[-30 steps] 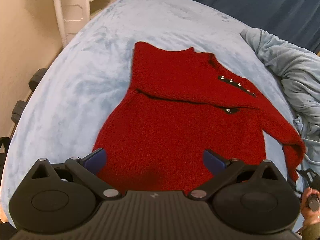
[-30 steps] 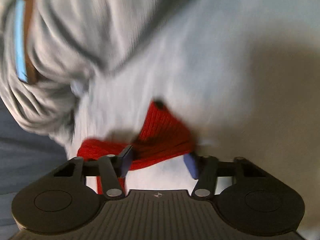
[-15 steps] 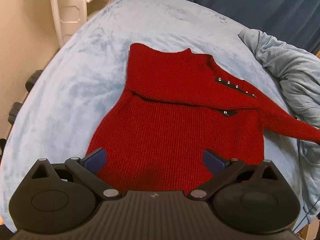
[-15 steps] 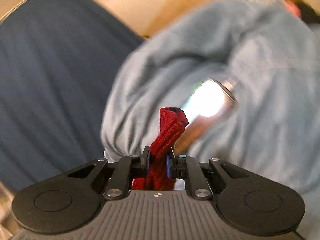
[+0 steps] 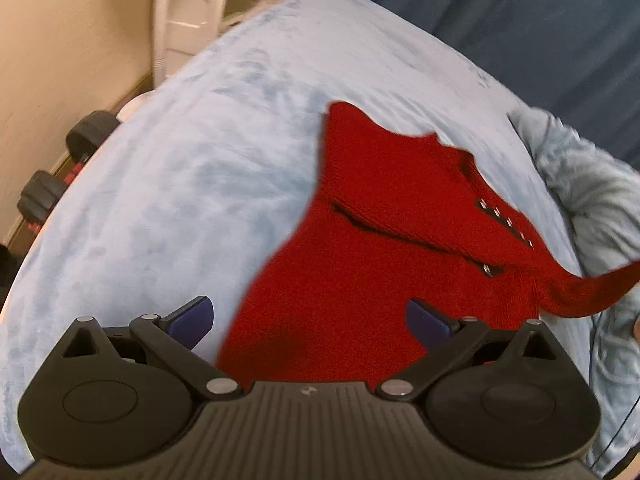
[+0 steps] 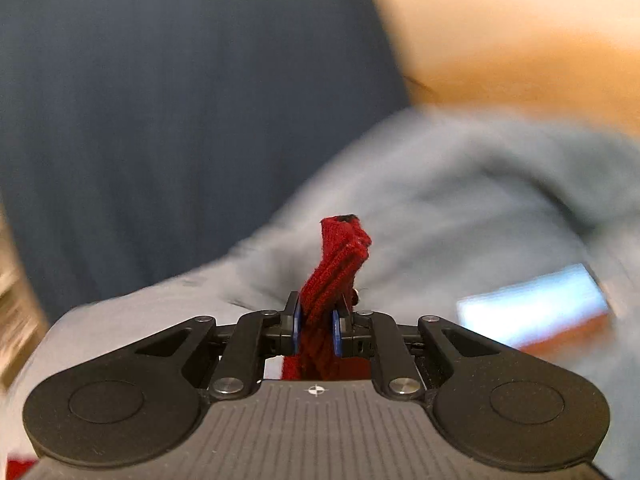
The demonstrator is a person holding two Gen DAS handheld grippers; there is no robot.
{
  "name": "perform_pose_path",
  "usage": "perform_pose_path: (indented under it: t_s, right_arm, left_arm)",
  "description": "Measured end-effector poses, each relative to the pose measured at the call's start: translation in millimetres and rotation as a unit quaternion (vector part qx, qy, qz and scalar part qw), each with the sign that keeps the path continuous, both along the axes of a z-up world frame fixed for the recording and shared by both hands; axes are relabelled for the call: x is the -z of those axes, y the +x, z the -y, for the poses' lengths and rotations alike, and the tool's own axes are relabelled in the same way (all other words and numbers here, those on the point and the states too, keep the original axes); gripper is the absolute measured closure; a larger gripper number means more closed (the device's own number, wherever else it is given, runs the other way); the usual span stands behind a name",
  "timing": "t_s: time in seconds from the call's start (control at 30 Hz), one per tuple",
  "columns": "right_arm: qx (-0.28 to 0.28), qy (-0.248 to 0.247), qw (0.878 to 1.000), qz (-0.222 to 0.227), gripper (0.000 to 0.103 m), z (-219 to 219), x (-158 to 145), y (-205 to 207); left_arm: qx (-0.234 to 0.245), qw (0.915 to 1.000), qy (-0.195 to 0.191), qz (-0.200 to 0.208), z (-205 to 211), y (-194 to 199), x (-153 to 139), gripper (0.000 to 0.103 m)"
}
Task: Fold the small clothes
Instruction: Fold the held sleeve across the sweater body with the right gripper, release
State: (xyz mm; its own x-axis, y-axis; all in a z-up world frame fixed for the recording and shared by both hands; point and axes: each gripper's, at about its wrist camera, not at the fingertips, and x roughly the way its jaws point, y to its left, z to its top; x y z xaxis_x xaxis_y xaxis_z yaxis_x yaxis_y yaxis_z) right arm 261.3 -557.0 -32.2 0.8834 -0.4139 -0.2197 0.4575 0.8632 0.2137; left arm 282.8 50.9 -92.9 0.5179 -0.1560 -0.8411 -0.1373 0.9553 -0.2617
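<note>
A small red knit sweater point(image 5: 372, 248) lies flat on a light blue fleece bed cover point(image 5: 192, 184), its left sleeve folded across the chest. My left gripper point(image 5: 310, 318) is open and empty, hovering just above the sweater's hem. The right sleeve point(image 5: 592, 292) is lifted off the bed toward the right edge of the left wrist view. My right gripper point(image 6: 316, 326) is shut on the cuff of that sleeve point(image 6: 340, 252), which sticks up between the blue pads. The right gripper itself is out of the left wrist view.
A crumpled pale blue blanket point(image 5: 592, 184) lies at the bed's right side and also shows in the right wrist view point(image 6: 460, 200). Dark blue curtains point(image 5: 520, 12) hang behind. A white shelf unit point(image 5: 192, 12) and black dumbbells point(image 5: 60, 172) stand left of the bed.
My right gripper closed on the sleeve cuff and lifted it off the bed, swinging upward. The left gripper shifted left along the hem and stayed open.
</note>
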Motion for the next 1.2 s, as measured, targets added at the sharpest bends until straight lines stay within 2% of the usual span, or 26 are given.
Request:
perform_pose_path:
  t_s: [0.07,0.1,0.13,0.17,0.2,0.23,0.27,0.3,0.37,0.43,0.5,0.6,0.67,0.77,0.87,0.93,1.07,1.2]
  right_arm:
    - [-0.094,-0.072,0.993,0.014,0.088,-56.0,-28.4,34.2]
    - [-0.15,-0.105,0.983,0.02,0.088,-91.5,-39.1,52.2]
    - [-0.215,-0.129,0.968,0.023,0.086,-131.1,-45.8,69.8]
    - [-0.27,-0.141,0.952,0.021,0.079,-165.6,-47.0,83.9]
    - [-0.325,-0.148,0.934,0.013,0.069,-201.8,-43.7,97.2]
    - [-0.373,-0.151,0.916,-0.005,0.039,-237.6,-35.8,109.2]
    - [-0.392,-0.153,0.907,-0.034,0.023,-266.8,-25.9,118.1]
    - [-0.387,-0.154,0.908,-0.047,0.023,-285.2,-18.4,120.0]
    - [-0.369,-0.137,0.918,-0.052,0.023,-286.1,-0.9,116.1]
    - [-0.334,-0.076,0.936,-0.08,0.023,-247.4,18.2,111.9]
    - [-0.262,-0.015,0.959,-0.111,0.023,-191.7,37.5,100.5]
    - [-0.15,0.017,0.977,-0.148,0.026,-121.5,63.3,80.2]
    - [-0.118,0.014,0.977,-0.175,0.027,-98.4,78.5,68.1]
    - [-0.108,0.024,0.975,-0.194,0.027,-84.0,99.0,49.5]
    - [-0.115,0.056,0.969,-0.213,0.029,-91.1,120.9,31.5]
    - [-0.125,0.071,0.962,-0.234,0.028,-104.8,140.7,4.8]
    - [-0.126,0.072,0.95,-0.275,0.028,-136.9,164.4,-49.7]
    - [-0.111,0.087,0.944,-0.297,0.028,-156.9,169.1,-109.6]
  left_arm:
    - [-0.016,0.9999,-0.004,0.003,-16.8,-0.4,0.7,0.001]
    - [-0.023,0.9997,-0.004,0.005,-25.4,-0.6,0.5,0.001]
    - [-0.03,0.9995,-0.004,0.006,-33.2,-0.7,0.0,0.001]
    - [-0.037,0.9993,-0.002,0.007,-40.0,0.0,-0.2,0.001]
    - [-0.043,0.9991,-0.001,0.008,-46.3,1.0,-0.3,0.001]
    - [-0.045,0.9989,-0.001,0.01,-51.4,2.1,-0.6,0.001]
    - [-0.047,0.9988,0.001,0.01,-55.5,4.3,-0.4,0.001]
    - [-0.047,0.9988,0.004,0.01,-59.0,6.8,0.5,0.001]
    - [-0.042,0.999,0.007,0.011,-62.0,13.1,3.6,0.001]
    - [-0.031,0.9994,0.008,0.01,-59.4,21.2,10.0,0.001]
    - [-0.019,0.9997,0.012,0.006,-51.0,30.9,18.7,0.001]
    - [-0.001,0.9999,0.013,0.012,-31.7,48.2,28.9,0.001]
    - [0.006,0.9998,0.012,0.017,-18.2,64.0,33.5,0.001]
    - [0.013,0.9997,0.017,0.012,0.6,85.3,42.9,0.001]
    - [0.038,0.9978,0.055,0.0,21.1,88.1,54.9,0.001]
    - [0.061,0.9952,0.076,-0.005,30.2,76.5,62.1,0.001]
    - [0.086,0.992,0.089,-0.025,31.2,31.8,78.1,0.001]
    - [0.095,0.9891,0.1,-0.053,24.0,-24.8,87.6,0.001]
